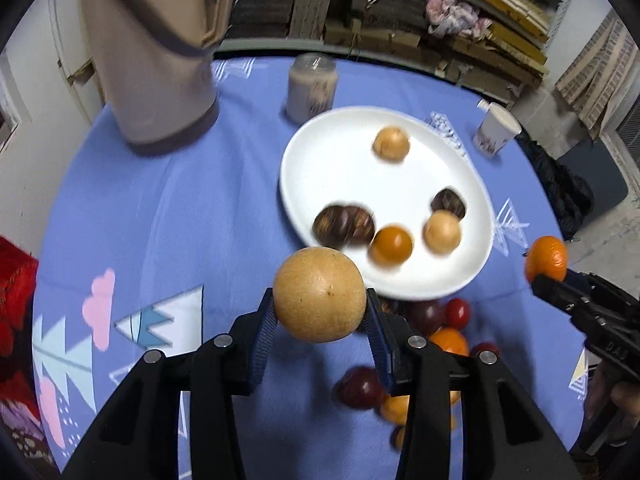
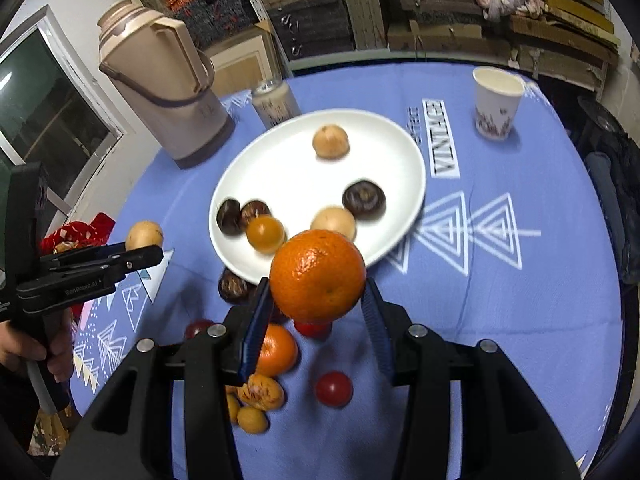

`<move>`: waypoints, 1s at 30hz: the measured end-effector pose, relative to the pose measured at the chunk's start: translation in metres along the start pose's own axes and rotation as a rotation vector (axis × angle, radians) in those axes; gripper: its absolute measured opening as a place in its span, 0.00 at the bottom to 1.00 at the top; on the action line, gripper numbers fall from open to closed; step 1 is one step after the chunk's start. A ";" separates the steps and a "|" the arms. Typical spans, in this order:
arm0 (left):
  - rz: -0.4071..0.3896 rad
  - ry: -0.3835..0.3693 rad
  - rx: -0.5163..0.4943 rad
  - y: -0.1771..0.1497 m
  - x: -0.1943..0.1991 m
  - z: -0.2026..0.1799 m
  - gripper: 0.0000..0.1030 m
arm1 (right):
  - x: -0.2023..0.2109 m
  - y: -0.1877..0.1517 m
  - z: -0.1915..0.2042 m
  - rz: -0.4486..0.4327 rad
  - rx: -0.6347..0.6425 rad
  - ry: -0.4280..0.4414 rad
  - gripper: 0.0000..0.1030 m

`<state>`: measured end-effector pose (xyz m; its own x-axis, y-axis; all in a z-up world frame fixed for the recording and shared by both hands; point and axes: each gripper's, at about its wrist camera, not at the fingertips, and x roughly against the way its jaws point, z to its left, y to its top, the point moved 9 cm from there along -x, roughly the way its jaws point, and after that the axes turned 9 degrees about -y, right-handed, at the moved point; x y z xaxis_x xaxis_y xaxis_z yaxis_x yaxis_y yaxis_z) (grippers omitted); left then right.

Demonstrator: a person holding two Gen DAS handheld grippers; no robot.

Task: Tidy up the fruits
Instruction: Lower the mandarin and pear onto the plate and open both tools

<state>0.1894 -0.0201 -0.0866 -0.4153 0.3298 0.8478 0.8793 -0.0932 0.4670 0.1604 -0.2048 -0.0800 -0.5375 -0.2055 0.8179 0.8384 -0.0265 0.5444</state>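
Fruits, shown mid-sort. Left wrist view: my left hand-held gripper [image 1: 320, 312] is clamped on a tan round fruit [image 1: 319, 294], smooth-skinned with small dark specks, held clear above the counter [image 1: 160, 208] just short of the white plate [image 1: 332, 160]. The plate already carries six pieces: two pale tan ones, one orange one and three dark brown ones. Below my fingers, a loose cluster of red, dark red and orange fruits [image 1: 440, 328] lies on the blue cloth, partly hidden. At the right edge, my right hand-held gripper [image 1: 550, 276] holds a mandarin [image 1: 547, 258].

Right wrist view: the right hand-held gripper [image 2: 318, 298] is closed on the mandarin [image 2: 318, 276], bright orange with a dimpled peel, raised in front of the plate [image 2: 288, 168]. Near the plate's front rim sits one dark fruit [image 2: 233, 286]; nearer me lie a second mandarin, red tomatoes and small yellow-orange pieces. The left hand-held gripper [image 2: 146, 246] shows at the left with its tan fruit [image 2: 144, 235].

I judge the task under halfway: six pieces plated, two in hand, about ten on the cloth.
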 end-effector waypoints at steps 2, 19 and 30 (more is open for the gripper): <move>-0.012 -0.003 -0.017 0.012 -0.002 -0.006 0.42 | -0.004 0.009 0.002 -0.009 0.010 -0.005 0.43; 0.019 -0.007 -0.018 0.063 -0.083 -0.005 0.42 | -0.100 0.063 0.014 0.029 0.023 -0.020 0.43; 0.046 0.020 0.025 0.063 -0.104 0.003 0.68 | -0.124 0.059 0.018 0.069 0.032 -0.033 0.44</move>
<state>0.2883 -0.0571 -0.1460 -0.3790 0.3068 0.8731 0.9028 -0.0846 0.4216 0.2751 -0.1631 -0.1457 -0.4814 -0.1730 0.8593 0.8707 0.0183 0.4915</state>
